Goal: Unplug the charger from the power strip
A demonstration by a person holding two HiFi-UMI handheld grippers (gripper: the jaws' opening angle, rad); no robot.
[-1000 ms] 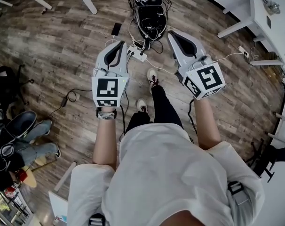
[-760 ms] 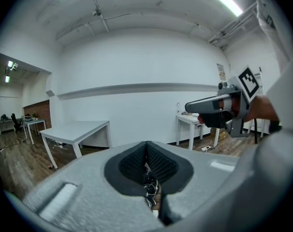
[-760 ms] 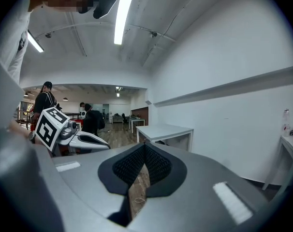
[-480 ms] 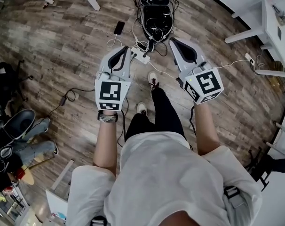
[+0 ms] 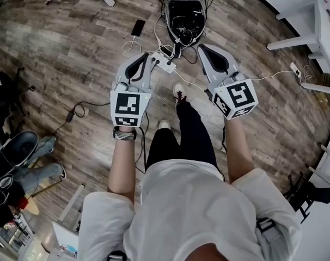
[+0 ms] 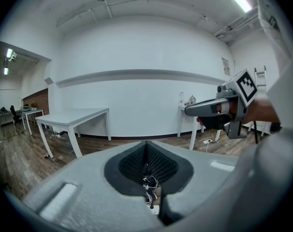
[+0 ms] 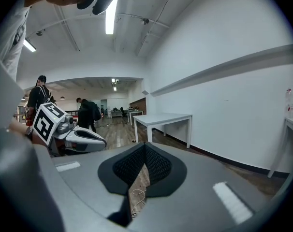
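The white power strip (image 5: 164, 63) lies on the wood floor (image 5: 72, 48) between the two grippers. It sits just right of the left gripper (image 5: 145, 60) tips and farther from the right gripper (image 5: 203, 49), which hangs off to its right. A dark plug (image 5: 168, 62) stands in the strip. Both grippers are clenched on nothing and neither touches the strip. In the left gripper view the strip shows small through the slit between the jaws.
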